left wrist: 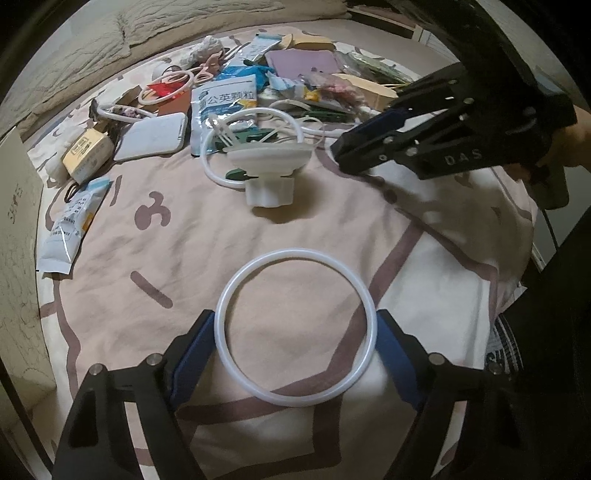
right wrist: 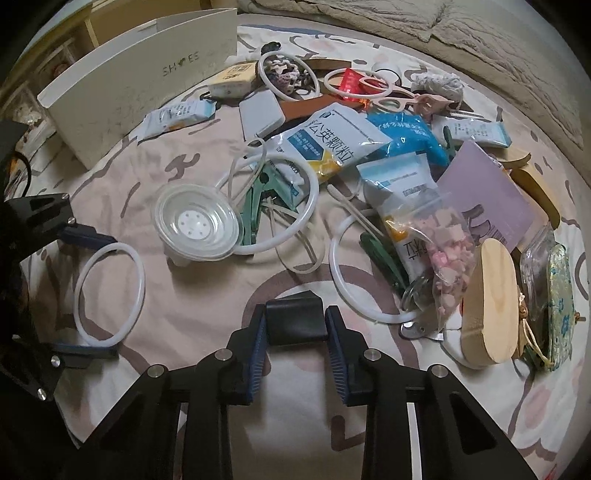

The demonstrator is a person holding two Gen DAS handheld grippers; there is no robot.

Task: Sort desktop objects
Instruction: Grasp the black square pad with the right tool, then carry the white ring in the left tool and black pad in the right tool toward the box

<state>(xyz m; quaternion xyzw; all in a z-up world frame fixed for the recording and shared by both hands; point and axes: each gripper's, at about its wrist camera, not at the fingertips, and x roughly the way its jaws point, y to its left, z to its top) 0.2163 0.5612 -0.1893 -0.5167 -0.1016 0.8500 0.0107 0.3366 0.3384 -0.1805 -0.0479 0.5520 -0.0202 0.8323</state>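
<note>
Two readable marks: "SHOES" box, "DAS" right gripper.

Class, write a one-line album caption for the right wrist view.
The right gripper clamps a small black block beside a clutter of packets, while the left gripper straddles a white ring.

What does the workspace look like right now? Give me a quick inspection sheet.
Surface: pink patterned cloth, creased.
Job's things: white ring flat between left gripper fingers; small black block between right gripper fingers.
Clutter: packets, rings, clips piled behind white funnel-shaped cup; wooden disc, candy bag at right.
Grippers: left pads touch the ring's sides; right pads press the block.
Cables: nothing seen for certain.
Surroundings: shoe box, quilt.
</note>
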